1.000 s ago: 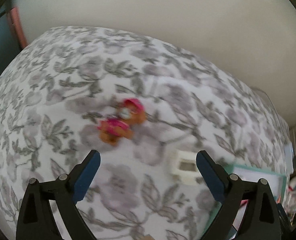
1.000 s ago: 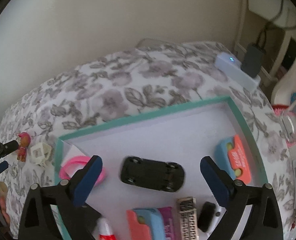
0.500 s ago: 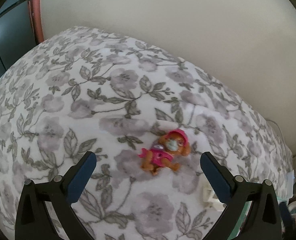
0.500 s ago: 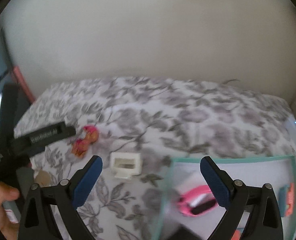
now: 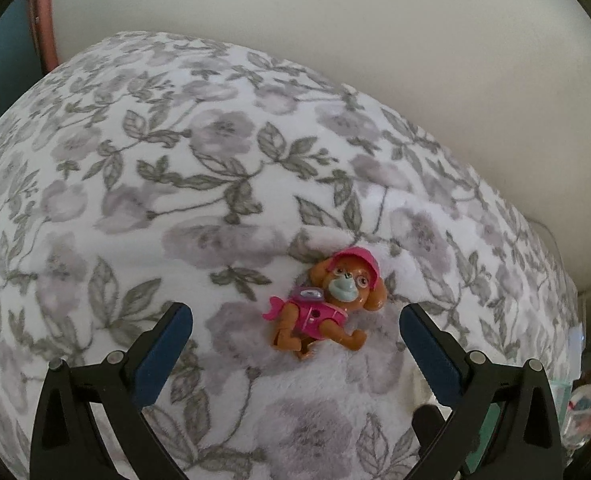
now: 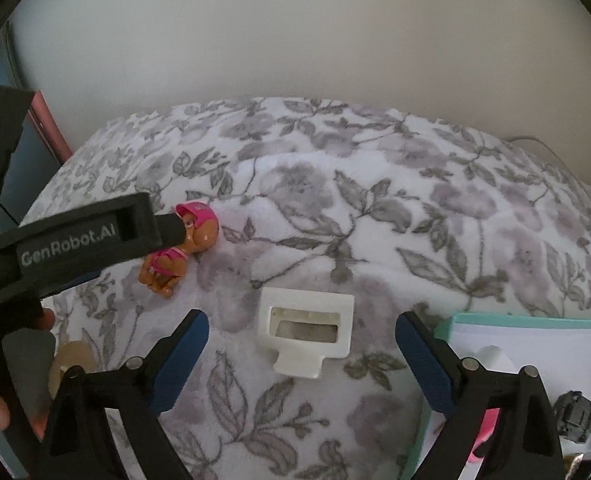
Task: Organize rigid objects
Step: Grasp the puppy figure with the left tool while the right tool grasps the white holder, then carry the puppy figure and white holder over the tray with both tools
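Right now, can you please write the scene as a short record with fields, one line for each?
surface: floral blanket
left gripper: open, jaws on either side of the toy dog, not touching it
toy dog: lying on its side, pink cap and vest
right gripper: open, above the white plastic piece
white plastic piece: flat on the blanket, apart from the dog
teal box: at right, already holds items

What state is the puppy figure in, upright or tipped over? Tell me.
Tipped over. The puppy figure lies on its side on the floral blanket, legs sticking out sideways, between the open left hand-held gripper fingers.
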A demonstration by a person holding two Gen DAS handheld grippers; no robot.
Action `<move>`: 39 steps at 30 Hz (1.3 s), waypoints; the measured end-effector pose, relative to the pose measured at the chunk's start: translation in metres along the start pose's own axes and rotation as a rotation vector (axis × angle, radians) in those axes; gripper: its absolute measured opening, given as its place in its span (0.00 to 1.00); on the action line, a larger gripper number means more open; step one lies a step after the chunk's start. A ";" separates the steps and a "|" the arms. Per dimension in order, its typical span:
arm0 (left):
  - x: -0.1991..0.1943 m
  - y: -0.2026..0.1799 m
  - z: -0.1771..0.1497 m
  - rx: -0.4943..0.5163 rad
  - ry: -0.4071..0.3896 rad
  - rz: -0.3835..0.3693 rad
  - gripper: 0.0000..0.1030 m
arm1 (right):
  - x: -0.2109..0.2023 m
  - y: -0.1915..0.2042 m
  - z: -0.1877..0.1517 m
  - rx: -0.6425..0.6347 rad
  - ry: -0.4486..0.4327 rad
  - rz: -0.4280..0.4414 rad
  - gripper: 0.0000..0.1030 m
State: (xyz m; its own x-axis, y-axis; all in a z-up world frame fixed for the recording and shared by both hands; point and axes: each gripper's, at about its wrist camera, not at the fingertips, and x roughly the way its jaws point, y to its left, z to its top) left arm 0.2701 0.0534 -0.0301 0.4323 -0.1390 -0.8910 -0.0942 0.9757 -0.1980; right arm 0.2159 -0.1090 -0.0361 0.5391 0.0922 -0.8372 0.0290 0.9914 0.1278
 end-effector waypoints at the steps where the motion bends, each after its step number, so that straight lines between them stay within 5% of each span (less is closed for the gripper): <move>1: 0.003 0.000 0.000 0.004 0.008 0.000 1.00 | 0.003 0.000 0.000 0.000 0.005 -0.001 0.91; 7: 0.014 -0.002 -0.003 0.021 0.037 0.015 0.98 | 0.019 0.001 0.001 0.012 0.032 0.004 0.85; 11: 0.021 -0.004 -0.005 0.024 0.062 0.011 0.72 | 0.024 0.002 0.000 0.021 0.044 0.010 0.79; 13: 0.023 -0.006 -0.006 0.041 0.061 0.017 0.71 | 0.026 0.002 0.000 0.025 0.046 0.008 0.74; 15: 0.021 -0.007 -0.006 0.043 0.057 -0.001 0.59 | 0.026 0.003 0.000 0.016 0.047 -0.006 0.69; 18: 0.021 -0.007 -0.006 0.046 0.059 -0.004 0.59 | 0.024 0.001 0.001 0.015 0.043 -0.030 0.53; 29: 0.016 -0.003 -0.005 0.021 0.075 -0.008 0.58 | 0.015 0.000 0.000 0.025 0.042 -0.026 0.52; 39: -0.013 -0.013 -0.016 0.060 0.063 0.066 0.58 | -0.032 -0.006 -0.015 0.052 0.023 -0.015 0.52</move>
State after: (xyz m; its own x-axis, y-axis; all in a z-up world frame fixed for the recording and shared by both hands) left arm 0.2518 0.0402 -0.0226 0.3696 -0.0823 -0.9255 -0.0658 0.9913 -0.1144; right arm 0.1858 -0.1166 -0.0180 0.5191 0.0798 -0.8510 0.0809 0.9866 0.1418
